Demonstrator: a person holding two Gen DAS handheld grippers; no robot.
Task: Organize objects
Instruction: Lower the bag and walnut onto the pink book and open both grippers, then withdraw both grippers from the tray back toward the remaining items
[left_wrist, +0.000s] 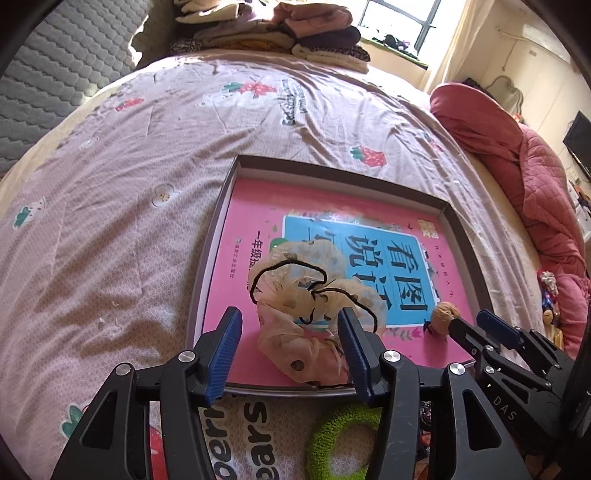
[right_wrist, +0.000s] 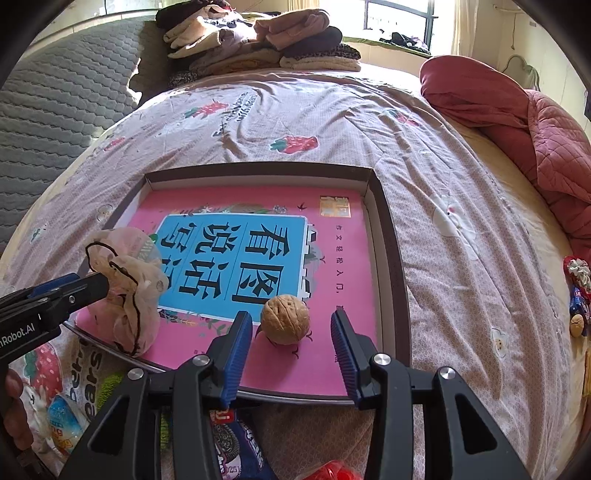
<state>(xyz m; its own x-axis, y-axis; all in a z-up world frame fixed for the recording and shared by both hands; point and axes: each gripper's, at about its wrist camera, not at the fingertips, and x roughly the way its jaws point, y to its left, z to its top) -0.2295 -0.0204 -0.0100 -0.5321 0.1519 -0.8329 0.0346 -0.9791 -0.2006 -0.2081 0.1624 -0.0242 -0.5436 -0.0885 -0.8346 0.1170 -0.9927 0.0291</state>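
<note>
Your left hand-held gripper (left_wrist: 290, 347) and right hand-held gripper (right_wrist: 291, 341) both stand released, scrunchie (left_wrist: 314, 306) and walnut (right_wrist: 284, 319) already in the box (right_wrist: 388, 236); green ring (left_wrist: 343, 443) and snack packets (right_wrist: 236, 446) remain on the bed (right_wrist: 461, 277).

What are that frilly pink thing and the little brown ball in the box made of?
The frilly thing looks like a scrunchie of thin, sheer fabric: it crumples softly and carries printed dots. The brown ball seems to be a walnut: hard, matte, wrinkled shell with a seam.
</note>
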